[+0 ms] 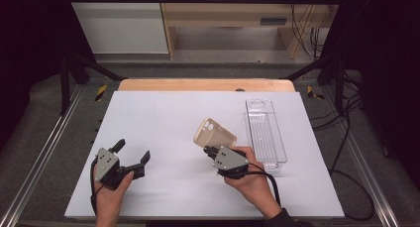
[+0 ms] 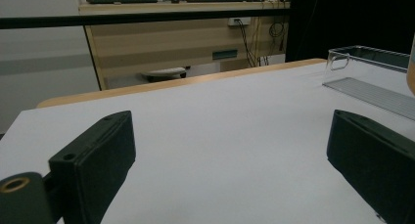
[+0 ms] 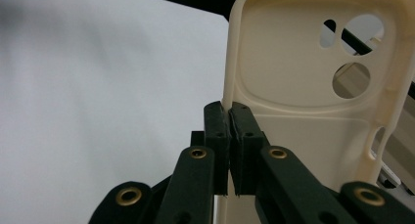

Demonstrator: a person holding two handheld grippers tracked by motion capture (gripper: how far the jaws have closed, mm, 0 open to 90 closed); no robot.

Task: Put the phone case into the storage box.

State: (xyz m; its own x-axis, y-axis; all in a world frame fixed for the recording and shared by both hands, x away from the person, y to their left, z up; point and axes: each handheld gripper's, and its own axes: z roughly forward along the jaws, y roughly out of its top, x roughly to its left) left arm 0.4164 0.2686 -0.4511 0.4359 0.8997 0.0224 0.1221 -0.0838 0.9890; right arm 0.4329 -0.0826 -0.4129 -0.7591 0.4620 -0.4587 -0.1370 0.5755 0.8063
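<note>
A cream phone case [image 1: 214, 133] with camera cut-outs is lifted off the white mat [image 1: 163, 118], right of centre. My right gripper [image 1: 208, 148] is shut on its side edge. The right gripper view shows the two pads [image 3: 218, 131] pressed together on the rim of the case [image 3: 303, 87], whose inside faces the camera. At the left, low over the mat, my left gripper [image 1: 132, 151] stands open. In its own view the left gripper [image 2: 230, 150] has both jaws spread wide with bare mat between them.
A clear, long plastic tray [image 1: 266, 130] lies lengthwise on the mat just right of the case, and the tray [image 2: 372, 67] also appears far right in the left gripper view. A wooden table edge [image 1: 205, 85] runs behind the mat. Black frame rails flank both sides.
</note>
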